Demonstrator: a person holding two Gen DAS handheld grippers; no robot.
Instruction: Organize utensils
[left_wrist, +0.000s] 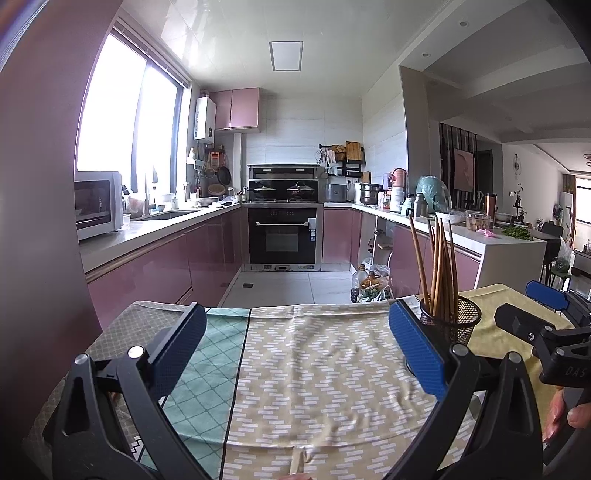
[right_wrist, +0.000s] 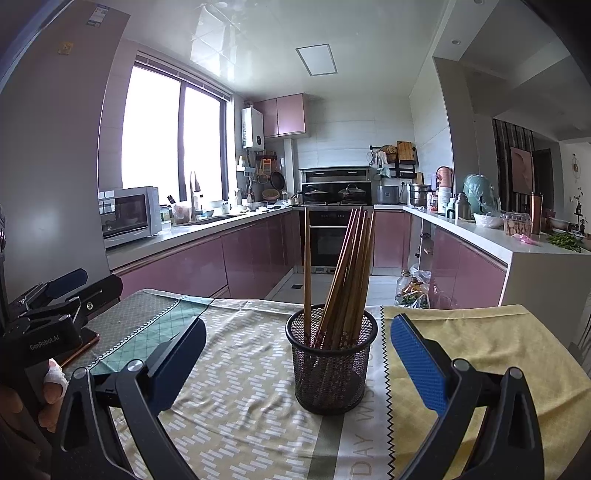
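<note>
Left hand-held gripper (left_wrist: 297, 345): released, jaws wide over bare patterned cloth (left_wrist: 314, 354). Mesh holder (right_wrist: 331, 356), midway on surface, upright, chopsticks (right_wrist: 343, 273) leaning inside. Right hand-held gripper (right_wrist: 298, 356): released, straddling holder without touching. Best kept level, closing gently to avoid tipping.

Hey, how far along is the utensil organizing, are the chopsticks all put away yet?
Done, it seems: the chopsticks stand bundled in the black mesh holder on the tablecloth, and no loose utensils show on the cloth. In hand: nothing; the left gripper and right gripper are both open and empty. Left: apparently nothing visible, though parts of the table are out of view.
</note>
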